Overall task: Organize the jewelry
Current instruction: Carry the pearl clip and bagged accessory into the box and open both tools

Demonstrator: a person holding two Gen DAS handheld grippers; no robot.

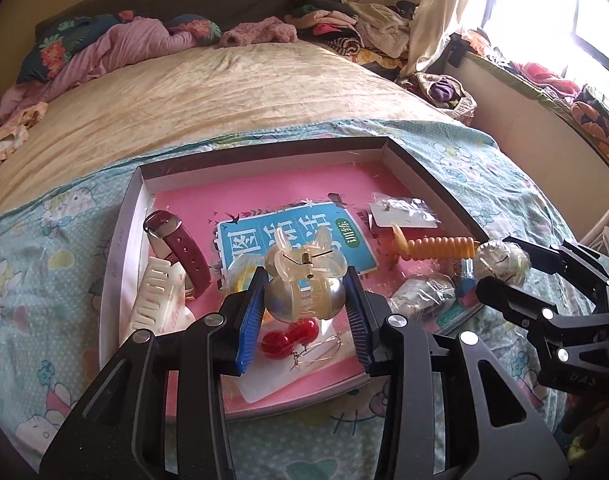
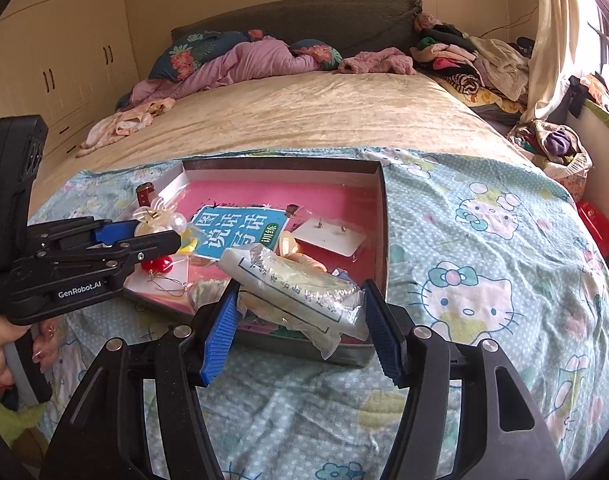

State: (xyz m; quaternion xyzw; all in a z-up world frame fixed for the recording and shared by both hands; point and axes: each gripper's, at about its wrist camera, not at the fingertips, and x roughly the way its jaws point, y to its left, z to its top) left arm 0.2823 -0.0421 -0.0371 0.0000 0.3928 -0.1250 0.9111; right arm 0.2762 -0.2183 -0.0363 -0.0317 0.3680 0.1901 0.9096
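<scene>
Midway, we judge: left tool (image 1: 304, 300) grips pearl hair claw (image 1: 304, 276), right tool (image 2: 300, 320) clamps plastic packet (image 2: 300, 292); watch (image 1: 180, 248), red earrings (image 1: 290, 334) remain loose in box (image 1: 120, 240).

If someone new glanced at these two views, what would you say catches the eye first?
Probably the left tool closed on a clear hair claw with a pearl, above the tray on the bed. Next, the right tool holding a crinkled plastic packet at the tray's near right corner. Red earrings lie below the claw.
</scene>
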